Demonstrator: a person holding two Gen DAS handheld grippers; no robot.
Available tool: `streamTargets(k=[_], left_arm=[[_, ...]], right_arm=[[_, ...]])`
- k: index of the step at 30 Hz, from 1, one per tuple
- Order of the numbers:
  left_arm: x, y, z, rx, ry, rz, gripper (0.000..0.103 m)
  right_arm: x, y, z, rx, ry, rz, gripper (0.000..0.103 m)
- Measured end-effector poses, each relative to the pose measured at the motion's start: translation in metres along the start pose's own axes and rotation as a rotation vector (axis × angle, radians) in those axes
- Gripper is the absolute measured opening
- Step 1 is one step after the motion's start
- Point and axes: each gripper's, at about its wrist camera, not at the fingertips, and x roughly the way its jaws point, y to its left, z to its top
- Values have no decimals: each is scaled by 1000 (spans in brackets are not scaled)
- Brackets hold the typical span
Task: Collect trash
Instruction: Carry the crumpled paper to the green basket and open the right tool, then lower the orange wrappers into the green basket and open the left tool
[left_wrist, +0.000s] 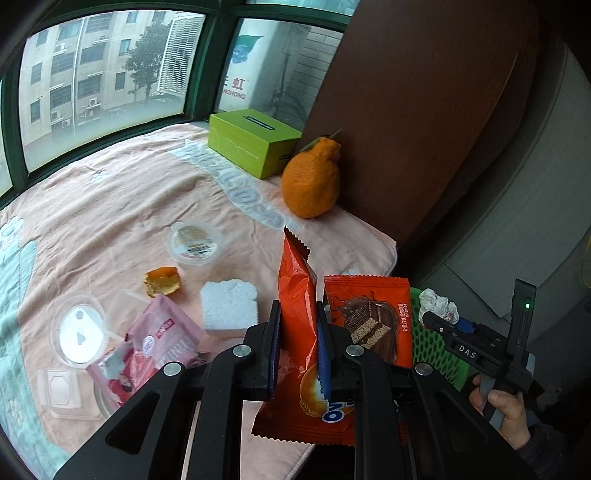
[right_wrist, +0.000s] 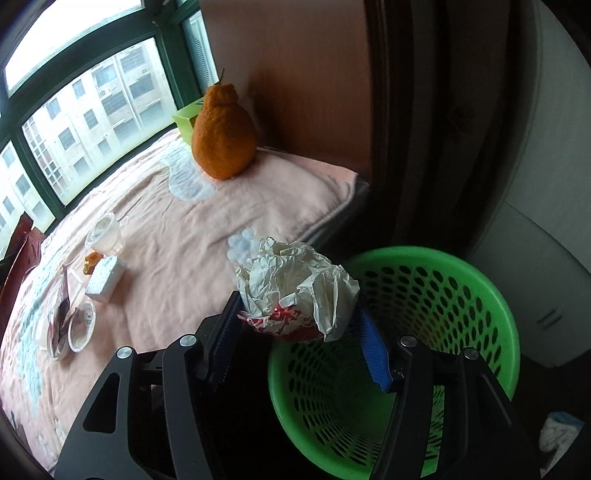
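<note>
Pinching orange wrapper between fingers

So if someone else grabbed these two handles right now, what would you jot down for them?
Left gripper: shut on an orange snack wrapper, held above the blanket.
Right gripper: shut on a crumpled paper ball, at the rim of the green basket, not yet dropped.
Done: two pieces picked up; the basket looks empty where visible.
Left: drop both, then fetch the chocolate wafer wrapper, pink packet, plastic cups, lid, peel and foam block. The whole orange and green box probably stay.
</note>
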Motion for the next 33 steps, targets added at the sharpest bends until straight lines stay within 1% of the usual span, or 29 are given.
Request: streamTargets(k=[3, 8, 11, 12, 16, 21, 25, 33], left_arm=[[10, -17, -4, 19, 20, -24, 16], [23, -46, -7, 53, 43, -54, 16], [32, -64, -8, 76, 54, -65, 16], [35, -69, -8, 85, 58, -67, 16], [47, -91, -9, 121, 76, -77, 16], [61, -113, -12, 149, 97, -86, 16], [76, -129, -15, 178, 116, -78, 16], [105, -160, -27, 238, 158, -64, 16]], right_arm=[[-2, -16, -16, 14, 23, -23, 62], [-5, -32, -31, 16, 49, -54, 63], [-10, -40, -37, 22, 50, -62, 66], [-11, -43, -39, 26, 50, -62, 69], [-18, -53, -43, 36, 43, -67, 76], [-29, -62, -47, 41, 27, -77, 80], [-35, -66, -48, 26, 17, -90, 82], [-57, -74, -55, -21, -35, -145, 86]])
